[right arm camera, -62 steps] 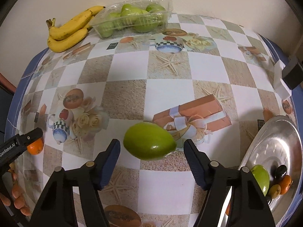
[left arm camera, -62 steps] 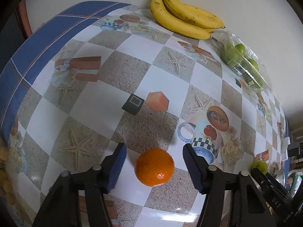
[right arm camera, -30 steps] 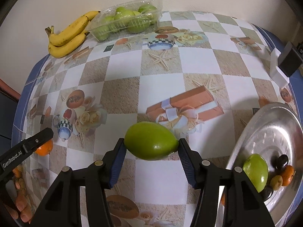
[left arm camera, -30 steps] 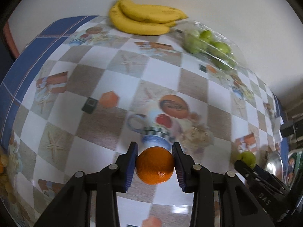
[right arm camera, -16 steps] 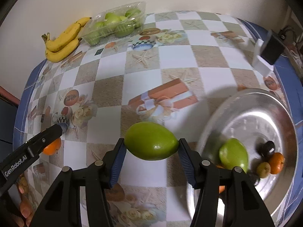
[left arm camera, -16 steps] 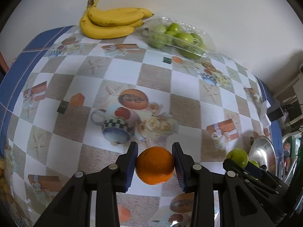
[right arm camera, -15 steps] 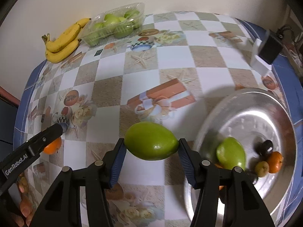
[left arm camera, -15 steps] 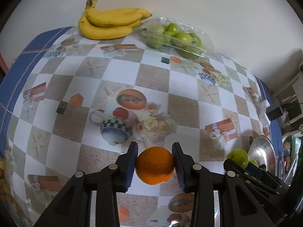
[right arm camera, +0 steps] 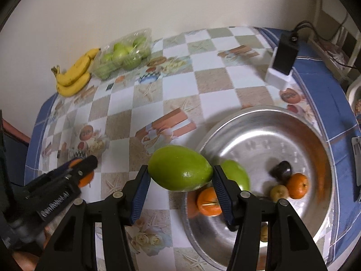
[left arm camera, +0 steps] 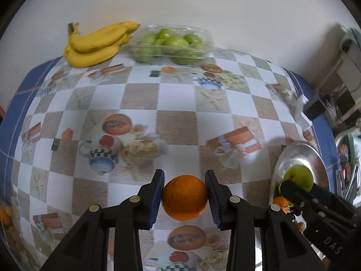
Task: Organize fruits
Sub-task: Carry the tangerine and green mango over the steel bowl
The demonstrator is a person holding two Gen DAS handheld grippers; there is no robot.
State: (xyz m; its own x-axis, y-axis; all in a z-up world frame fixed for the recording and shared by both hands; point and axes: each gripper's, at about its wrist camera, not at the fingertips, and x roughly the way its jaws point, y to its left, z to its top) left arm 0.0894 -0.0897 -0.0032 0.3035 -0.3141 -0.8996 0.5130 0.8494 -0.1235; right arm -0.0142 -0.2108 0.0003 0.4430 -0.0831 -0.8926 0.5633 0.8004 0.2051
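Observation:
My left gripper [left arm camera: 184, 196] is shut on an orange [left arm camera: 184, 197], held above the patterned tablecloth. My right gripper [right arm camera: 180, 176] is shut on a large green mango [right arm camera: 180, 168], which hangs over the left rim of a silver bowl [right arm camera: 315, 135]. Inside the bowl lie a second green mango [right arm camera: 239, 172], two oranges [right arm camera: 297, 185] and some small dark and yellowish fruits. In the left wrist view the bowl [left arm camera: 293, 151] sits at the right, with the held mango [left arm camera: 299, 177] over it. The left gripper's finger [right arm camera: 67, 180] shows at the left of the right wrist view.
A bunch of bananas [left arm camera: 97, 44] and a clear plastic box of green fruits [left arm camera: 171, 44] lie at the table's far edge by the wall. A black-and-white box [right arm camera: 282, 61] stands at the far right corner. The table [left arm camera: 180, 103] wears a checked cloth with blue borders.
Both grippers have carried their fruits to the right, toward the silver bowl. The mango has gone from over the cloth to over the bowl's left rim. Both grips are unchanged.

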